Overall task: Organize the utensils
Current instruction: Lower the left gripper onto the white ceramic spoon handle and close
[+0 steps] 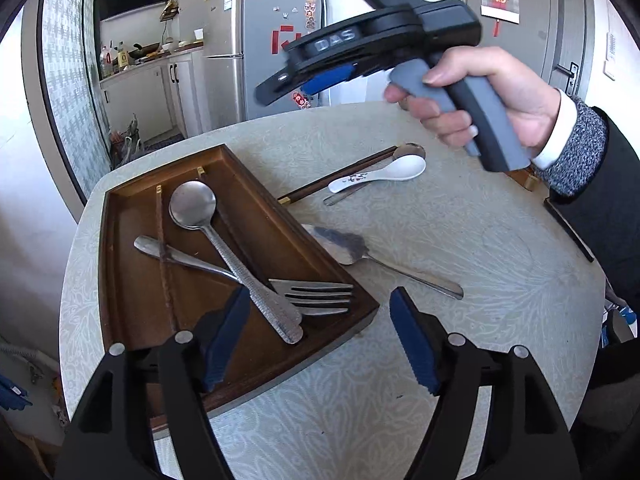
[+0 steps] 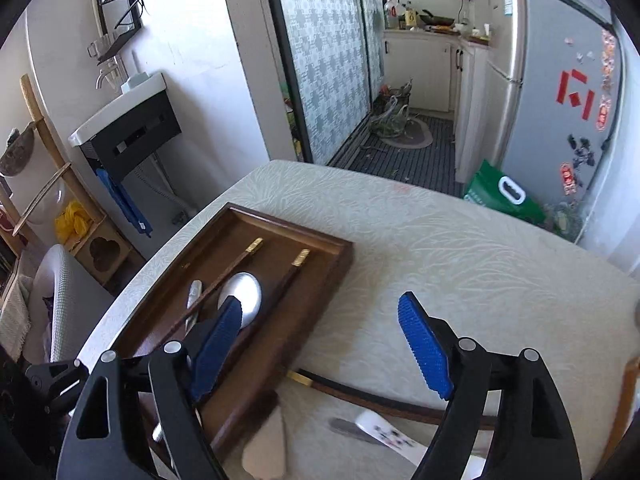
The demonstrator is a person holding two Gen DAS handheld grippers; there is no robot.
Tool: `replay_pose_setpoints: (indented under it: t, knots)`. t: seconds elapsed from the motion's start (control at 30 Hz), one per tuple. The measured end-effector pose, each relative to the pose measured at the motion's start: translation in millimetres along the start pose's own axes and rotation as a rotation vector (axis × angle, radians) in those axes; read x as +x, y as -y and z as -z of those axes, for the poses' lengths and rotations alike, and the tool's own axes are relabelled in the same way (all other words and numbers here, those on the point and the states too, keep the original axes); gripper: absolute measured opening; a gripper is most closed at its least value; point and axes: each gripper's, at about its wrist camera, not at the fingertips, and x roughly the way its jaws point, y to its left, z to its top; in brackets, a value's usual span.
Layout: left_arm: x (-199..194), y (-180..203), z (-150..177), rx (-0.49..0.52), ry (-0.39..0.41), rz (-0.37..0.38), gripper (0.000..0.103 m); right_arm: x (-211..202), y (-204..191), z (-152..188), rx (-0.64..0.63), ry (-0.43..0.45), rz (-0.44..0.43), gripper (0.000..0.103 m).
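Round table (image 1: 460, 240) with a pale patterned cloth, in a small kitchen-side room. Nearest, the left gripper (image 1: 320, 340) hangs over the tray's near corner, jaws spread wide, nothing between its blue pads (image 1: 226, 340). Wooden tray (image 1: 120, 220) on the left half of the table: inside lie a big spoon (image 1: 194, 206), a fork (image 1: 320, 298) whose handle passes under the spoon's handle, and a dark chopstick (image 1: 166, 264) running lengthwise. Just beside the tray's right wall, on the cloth, a server (image 1: 340, 246) with a flat blade. Farther back, a white spoon (image 1: 384, 174) lies across a metal spoon (image 1: 408, 151), with a second chopstick (image 1: 340, 178) touching them. Above these, the right gripper (image 2: 320, 344), held in a hand (image 1: 480, 96), jaws likewise wide apart and empty. Beyond the table: fridge (image 1: 240, 40), counter, sliding door.
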Motion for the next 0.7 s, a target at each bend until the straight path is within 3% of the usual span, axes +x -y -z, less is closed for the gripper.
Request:
replay_pose_setpoints:
  t: [0.13,0.27,0.33,0.4,0.47,0.57,0.7]
  knots:
    - [2.4,8.3,-6.5,0.003,0.008,0.034,0.076,-50.8,45.3,25.2,0.016,0.004,0.06,0.084]
    - [9.8,17.2,-14.5,0.011,0.013,0.057,0.076,-71.3,79.6,61.0,0.05,-0.029,0.099,0.084]
    - [15.8,21.2,-18.7,0.011,0.014,0.06,0.076,-68.4,92.1,80.2,0.109,-0.072,0.108,0.07]
    - [21.7,25.8,-22.0,0.006,0.013,0.066,0.076,-60.6,105.6,99.5,0.221,-0.11,0.07,0.047]
    - [27.6,32.6,-25.0,0.009,0.006,0.075,0.076,-54.0,112.6,116.7,0.296,-0.13,0.025,0.038]
    - [34.3,43.7,-28.9,0.03,-0.004,0.08,0.076,-46.2,117.8,134.6,0.403,-0.135,-0.071,0.034]
    - [38.1,55.1,-35.7,0.054,-0.004,0.084,0.076,-37.7,117.4,140.8,0.435,-0.145,-0.069,0.034]
